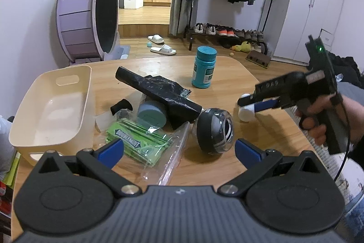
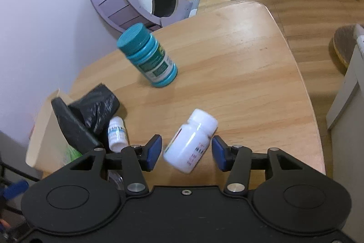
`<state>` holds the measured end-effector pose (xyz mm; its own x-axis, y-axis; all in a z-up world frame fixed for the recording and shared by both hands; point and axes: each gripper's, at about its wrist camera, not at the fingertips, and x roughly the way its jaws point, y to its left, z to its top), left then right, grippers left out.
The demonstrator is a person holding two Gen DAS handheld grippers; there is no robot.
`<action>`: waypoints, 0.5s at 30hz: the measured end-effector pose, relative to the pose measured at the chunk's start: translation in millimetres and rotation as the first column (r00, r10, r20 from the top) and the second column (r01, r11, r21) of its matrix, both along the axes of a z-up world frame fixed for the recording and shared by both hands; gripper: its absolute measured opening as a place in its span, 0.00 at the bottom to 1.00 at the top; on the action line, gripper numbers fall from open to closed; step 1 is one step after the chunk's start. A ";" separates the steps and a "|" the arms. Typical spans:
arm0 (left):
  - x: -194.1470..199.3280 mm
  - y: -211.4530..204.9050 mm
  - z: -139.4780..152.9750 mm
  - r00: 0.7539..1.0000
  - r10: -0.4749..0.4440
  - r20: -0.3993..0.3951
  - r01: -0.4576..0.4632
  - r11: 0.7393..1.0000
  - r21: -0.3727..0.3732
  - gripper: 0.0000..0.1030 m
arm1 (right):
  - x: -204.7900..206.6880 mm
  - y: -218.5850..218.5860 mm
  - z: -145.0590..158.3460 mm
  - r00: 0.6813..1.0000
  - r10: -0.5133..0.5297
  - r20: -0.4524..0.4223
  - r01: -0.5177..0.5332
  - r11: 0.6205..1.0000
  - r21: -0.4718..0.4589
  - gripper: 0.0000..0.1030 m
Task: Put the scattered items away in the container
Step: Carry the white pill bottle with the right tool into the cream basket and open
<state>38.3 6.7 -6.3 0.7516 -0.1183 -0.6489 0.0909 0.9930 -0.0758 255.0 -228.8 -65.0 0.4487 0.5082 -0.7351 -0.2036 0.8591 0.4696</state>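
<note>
The white bottle (image 2: 191, 142) lies tilted on the table (image 2: 238, 74) between the pads of the right tongs (image 2: 187, 153), which stand narrowed around it with a sliver of gap on each side, not yet pressing. Its smooth round body sits skewed to the pads, so I judge it could roll or squirt forward as they bite. The teal bottle (image 2: 147, 56) stands beyond the tongs, a small white bottle (image 2: 117, 133) just left of them beside the black bag roll (image 2: 95, 108). The cream container (image 1: 52, 104) sits left of the wide-open, empty left tongs (image 1: 179, 149). Blur hides the bottle labels, and the tongs' body cuts off the bottle's near end.
</note>
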 end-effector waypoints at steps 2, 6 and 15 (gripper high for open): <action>0.6 -0.1 0.2 1.000 0.000 0.000 0.000 1.000 -0.002 1.00 | 3.6 -2.3 2.7 1.000 -0.019 0.003 0.019 1.000 0.001 0.51; 2.8 -0.1 1.0 1.000 0.003 0.000 -0.003 1.000 -0.009 1.00 | 10.2 3.8 1.8 1.000 -0.014 0.001 0.014 1.000 -0.013 0.51; 0.1 2.5 3.4 1.000 0.014 0.007 -0.014 1.000 0.001 1.00 | 5.9 7.2 -5.4 0.999 -0.011 0.044 0.011 1.000 0.009 0.32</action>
